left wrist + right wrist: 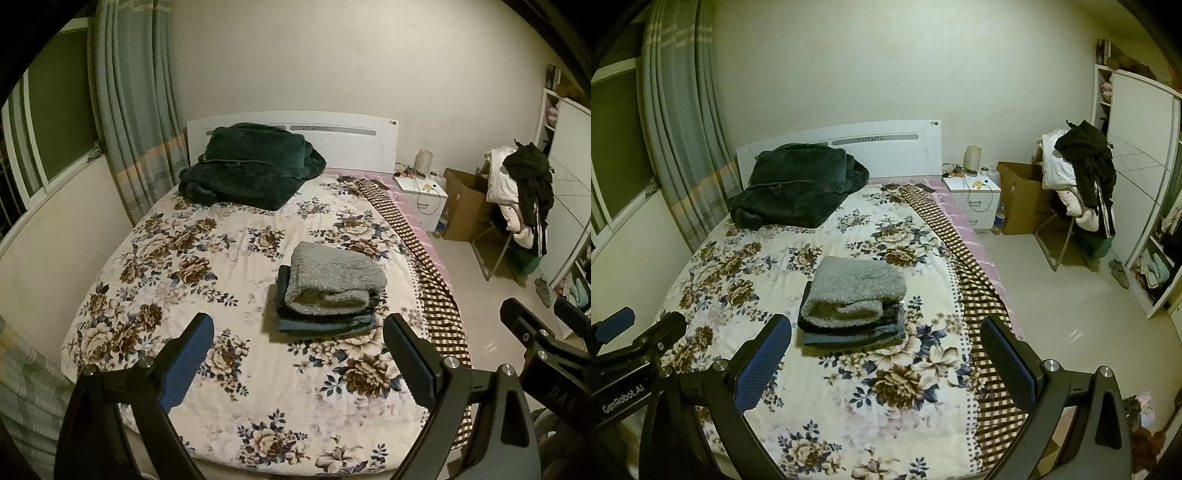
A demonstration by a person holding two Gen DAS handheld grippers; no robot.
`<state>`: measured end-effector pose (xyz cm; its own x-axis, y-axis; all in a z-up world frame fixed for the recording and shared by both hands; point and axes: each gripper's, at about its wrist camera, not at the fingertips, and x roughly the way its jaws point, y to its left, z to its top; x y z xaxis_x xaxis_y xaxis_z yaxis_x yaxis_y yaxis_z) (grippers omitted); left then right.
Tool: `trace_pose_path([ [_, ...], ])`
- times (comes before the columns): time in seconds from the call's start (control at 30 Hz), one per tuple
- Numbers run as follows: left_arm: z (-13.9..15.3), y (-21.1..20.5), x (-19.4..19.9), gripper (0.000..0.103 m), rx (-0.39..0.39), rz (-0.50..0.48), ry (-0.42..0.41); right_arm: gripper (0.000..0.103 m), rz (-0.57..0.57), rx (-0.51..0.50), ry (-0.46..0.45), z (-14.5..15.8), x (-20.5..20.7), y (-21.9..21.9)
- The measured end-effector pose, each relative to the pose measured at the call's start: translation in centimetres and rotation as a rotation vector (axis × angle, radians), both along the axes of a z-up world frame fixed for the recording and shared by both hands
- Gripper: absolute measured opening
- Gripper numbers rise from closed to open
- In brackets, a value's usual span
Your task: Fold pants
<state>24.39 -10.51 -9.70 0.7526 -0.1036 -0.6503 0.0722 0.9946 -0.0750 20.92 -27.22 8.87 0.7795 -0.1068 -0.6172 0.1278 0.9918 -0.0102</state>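
A stack of folded clothes lies on the floral bed cover [207,266]: grey fuzzy pants [334,275] folded on top of dark blue folded garments [325,325]. The same grey pants [855,288] and dark garments [853,334] show in the right wrist view. My left gripper [297,363] hovers open above the bed's near part, short of the stack, with nothing between its fingers. My right gripper [886,363] is also open and empty, held back from the stack. The right gripper appears at the right edge of the left wrist view [543,328].
A dark green blanket [247,166] is heaped at the headboard. A checked brown cloth [424,266] runs along the bed's right edge. A white nightstand [424,199], cardboard box [465,203] and chair piled with clothes [517,192] stand right; curtains [129,110] hang left.
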Motion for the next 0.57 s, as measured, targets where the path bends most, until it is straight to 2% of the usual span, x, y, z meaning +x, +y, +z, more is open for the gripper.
trace_pose_path([
  [0.57,0.03,0.44,-0.75,0.094,0.017,0.012,-0.001,0.103,0.001,0.005,0.012,-0.32,-0.63,-0.03],
])
